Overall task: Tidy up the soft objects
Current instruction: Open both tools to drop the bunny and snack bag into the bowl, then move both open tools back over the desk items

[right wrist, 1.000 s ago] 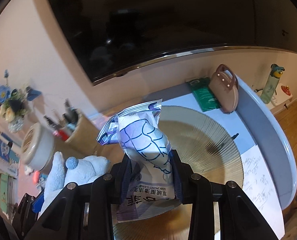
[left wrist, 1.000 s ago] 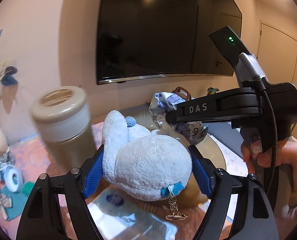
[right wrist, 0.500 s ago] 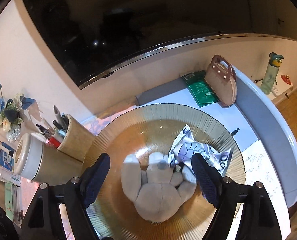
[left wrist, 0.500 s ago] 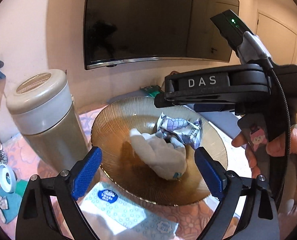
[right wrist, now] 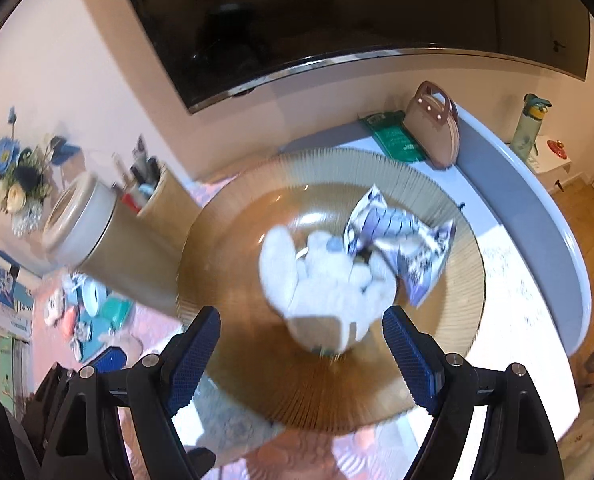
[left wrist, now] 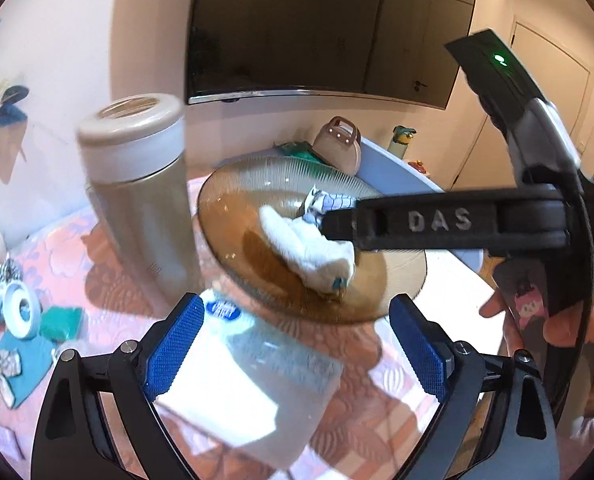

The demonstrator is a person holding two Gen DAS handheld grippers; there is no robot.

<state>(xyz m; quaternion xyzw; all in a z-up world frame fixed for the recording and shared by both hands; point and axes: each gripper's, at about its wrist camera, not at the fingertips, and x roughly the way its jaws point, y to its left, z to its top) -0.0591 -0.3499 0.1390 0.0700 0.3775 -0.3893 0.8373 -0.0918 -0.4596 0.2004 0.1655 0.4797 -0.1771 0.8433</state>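
- While both grippers hung over the table, the plush (right wrist: 329,280) lay in the amber glass plate (right wrist: 437,380), with the crinkled printed packet (right wrist: 405,240) touching its far right side.
- Left gripper (left wrist: 297,340) stood spread with nothing between its blue pads; its jaws had just been opening.
- Right gripper (right wrist: 303,354) was likewise spread and empty, its jaws having just been opening, the plush just beyond its tips.
- From the left wrist view, the right gripper's black body crossed in front of the plate and hid part of the packet (left wrist: 329,202); a hand (left wrist: 577,332) held it.
- A tall beige flask (left wrist: 145,200) stood just left of the plate.
- A tissue pack (left wrist: 249,376) lay near the plate's front rim, under the left jaws.
- A brown handbag (right wrist: 433,128) and a green packet (right wrist: 395,136) sat behind the plate.
- A tape roll (left wrist: 19,310) lay far left.
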